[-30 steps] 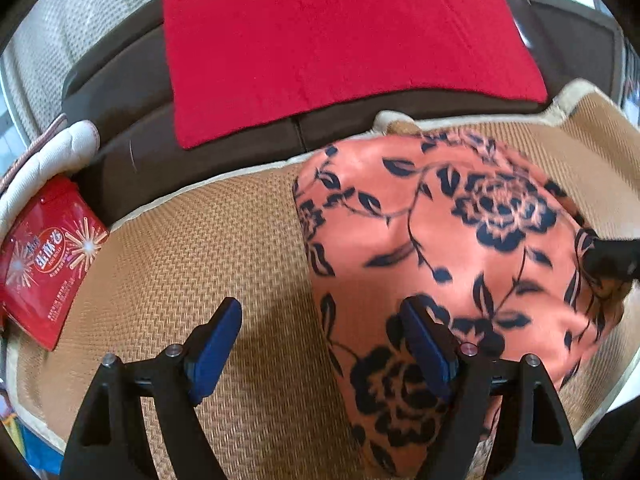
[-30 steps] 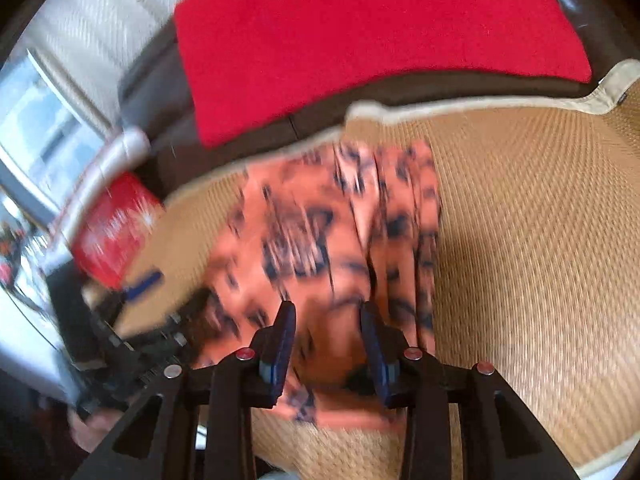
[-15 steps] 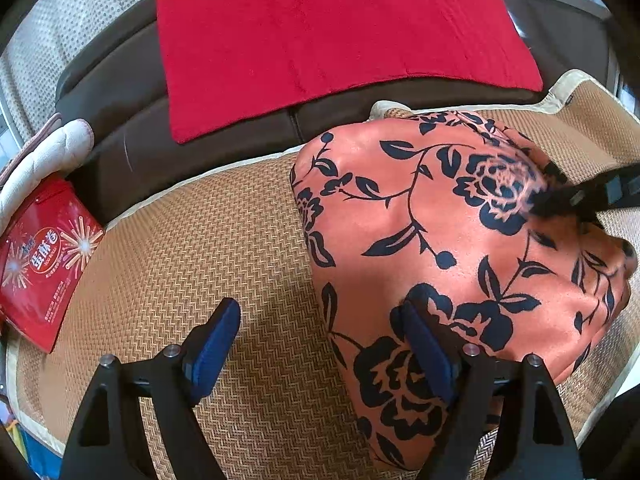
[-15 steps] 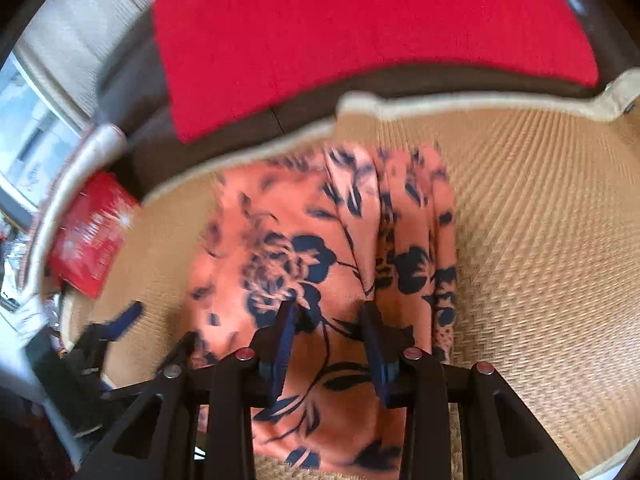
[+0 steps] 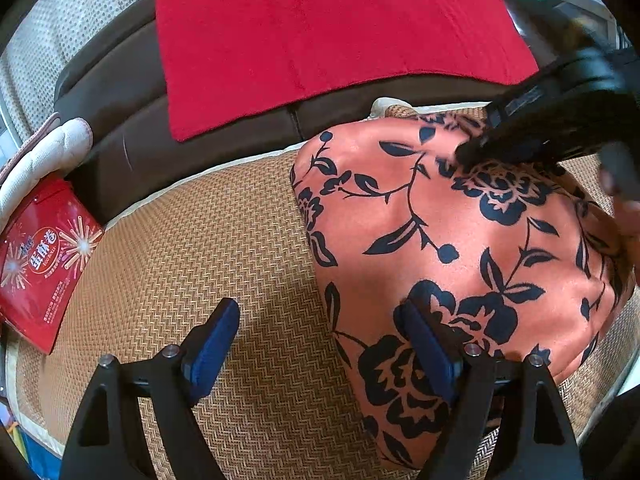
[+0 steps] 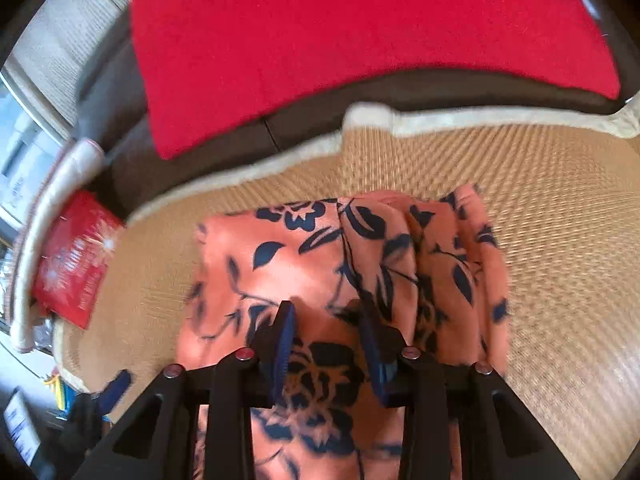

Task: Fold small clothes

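The orange garment (image 5: 460, 240), printed with dark navy roses and leafy vines, lies on a woven straw mat (image 5: 224, 248) on a sofa seat. In the left wrist view its smooth, slightly puffed panel spreads from the right-hand finger outward and to the right; that finger's blue pad rests at its near edge, while the other finger stands over bare mat. The left gripper (image 5: 320, 344) is spread wide, released, grasping nothing, and tilts steeply down at the mat.

In the right wrist view the garment (image 6: 320, 264) fills the space under and beyond the fingers, flat on their left and bunched into lengthwise pleats on their right. The right gripper (image 6: 326, 344) points steeply down, its fingers partly apart with cloth between them; whether the pads pinch it I cannot tell.

Beyond the fingertips lies a red cloth (image 5: 320, 40) on the brown sofa back (image 5: 120, 92). Far left of the fingers sits a red snack packet (image 5: 44, 260).
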